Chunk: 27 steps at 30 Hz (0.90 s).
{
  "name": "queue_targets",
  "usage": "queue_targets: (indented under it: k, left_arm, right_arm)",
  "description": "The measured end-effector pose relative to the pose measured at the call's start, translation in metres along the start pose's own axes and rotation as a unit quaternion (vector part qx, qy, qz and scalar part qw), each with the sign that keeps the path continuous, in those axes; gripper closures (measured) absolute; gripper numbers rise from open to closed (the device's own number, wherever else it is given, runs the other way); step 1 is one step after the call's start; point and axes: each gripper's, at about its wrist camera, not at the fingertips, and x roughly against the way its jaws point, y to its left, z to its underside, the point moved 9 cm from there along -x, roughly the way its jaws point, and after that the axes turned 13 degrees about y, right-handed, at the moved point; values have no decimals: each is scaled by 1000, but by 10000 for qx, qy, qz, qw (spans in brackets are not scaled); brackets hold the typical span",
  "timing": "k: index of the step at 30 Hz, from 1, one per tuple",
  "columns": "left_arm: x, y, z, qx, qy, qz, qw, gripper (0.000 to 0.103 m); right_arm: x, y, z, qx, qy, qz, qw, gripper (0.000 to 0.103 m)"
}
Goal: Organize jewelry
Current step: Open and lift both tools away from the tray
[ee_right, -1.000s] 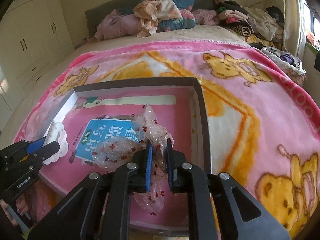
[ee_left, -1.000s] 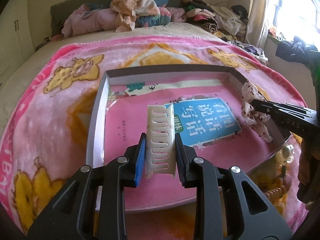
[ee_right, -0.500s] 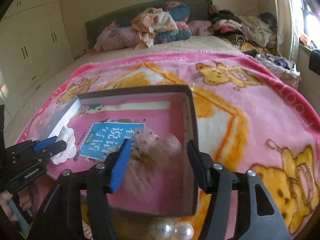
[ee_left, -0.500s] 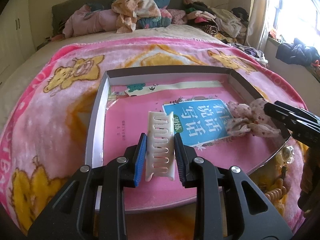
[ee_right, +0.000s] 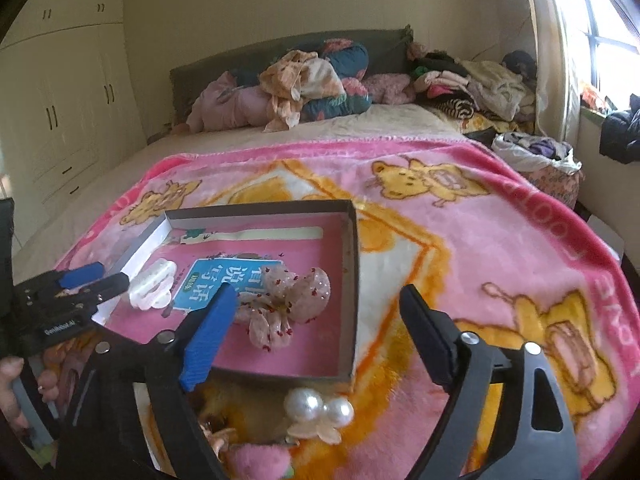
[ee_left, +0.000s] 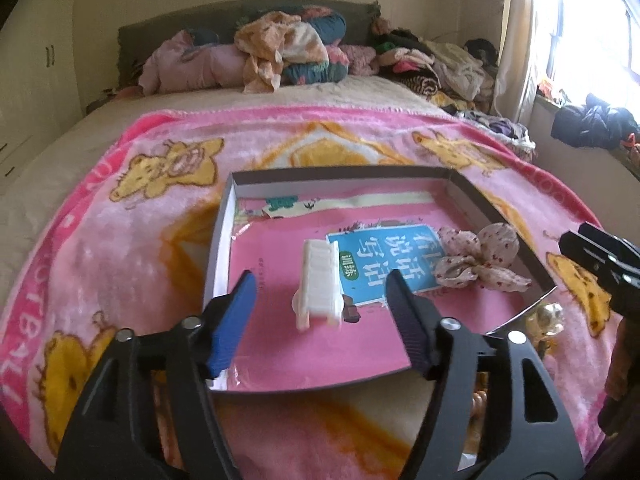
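Observation:
A shallow pink box (ee_left: 224, 240) (ee_right: 352, 280) lies on the blanket. A white hair claw clip (ee_left: 320, 290) (ee_right: 154, 284) rests inside it, just ahead of my open left gripper (ee_left: 320, 312). A sheer dotted fabric bow (ee_left: 478, 258) (ee_right: 286, 304) lies in the box's right part. My right gripper (ee_right: 316, 336) is open and empty, pulled back above the box's near edge. A pearl hair clip (ee_right: 320, 408) lies on the blanket below it.
A pink cartoon blanket (ee_right: 480, 240) covers the bed. More trinkets, a pink fuzzy piece (ee_right: 260, 460) and beads (ee_left: 478, 400), lie near the front. Piled clothes and pillows (ee_left: 288, 52) sit at the headboard. A wardrobe (ee_right: 72, 112) stands left, a window (ee_left: 580, 20) right.
My left gripper opened and let go of the white claw clip, which now lies in the box. My right gripper released the bow into the box and drew back.

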Motion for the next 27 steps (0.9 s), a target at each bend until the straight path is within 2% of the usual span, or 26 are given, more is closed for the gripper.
queue_targets:
  k: [5, 8, 13, 27]
  left_arm:
    - [22, 0, 1, 90, -239, 8, 9997, 20]
    - [38, 1, 4, 153, -373, 8, 9992, 12]
    - [55, 5, 12, 262, -458, 79, 9986, 12]
    - [93, 21, 42, 334, -653, -48, 9973, 12]
  right_arm:
    - [19, -2, 5, -25, -164, 0, 9999, 14]
    - [32, -2, 8, -26, -261, 2, 9997, 14]
    - [49, 0, 16, -4, -349, -23, 9994, 13]
    - [78, 19, 43, 69, -447, -185, 9988, 12]
